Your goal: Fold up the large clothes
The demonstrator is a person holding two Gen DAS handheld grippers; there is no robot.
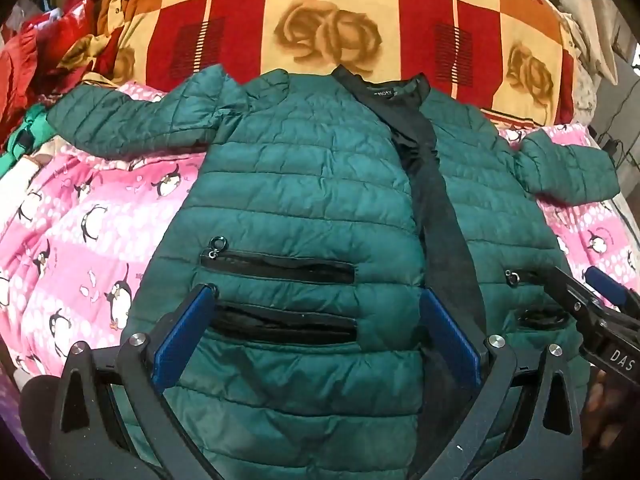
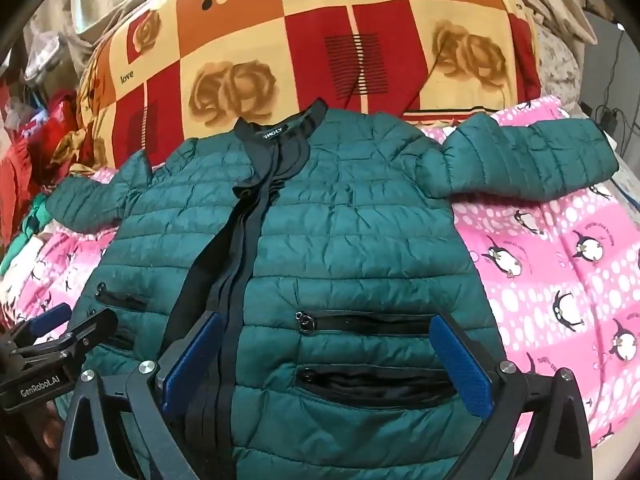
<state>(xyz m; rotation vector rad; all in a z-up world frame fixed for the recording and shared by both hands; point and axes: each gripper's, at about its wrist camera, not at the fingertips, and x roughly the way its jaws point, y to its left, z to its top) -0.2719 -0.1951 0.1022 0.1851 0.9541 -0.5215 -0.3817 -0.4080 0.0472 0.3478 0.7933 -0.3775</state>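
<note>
Two tools, left tool (image 1: 316,336) and right tool (image 2: 328,364), hang spread and empty over the green puffer jacket (image 1: 304,184), lying front-up on the pink penguin blanket (image 1: 80,216). Soft, light, slippery; best pinched at sleeves, 10 and 2 o'clock.

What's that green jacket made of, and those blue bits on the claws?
The green jacket looks like thin, slightly glossy synthetic shell, probably nylon or polyester, over padding: it puffs between stitched rows and crinkles finely. The blue pads on the right claw look like matte rubber or textured plastic, with a fine grid surface; I can't tell which.
</note>
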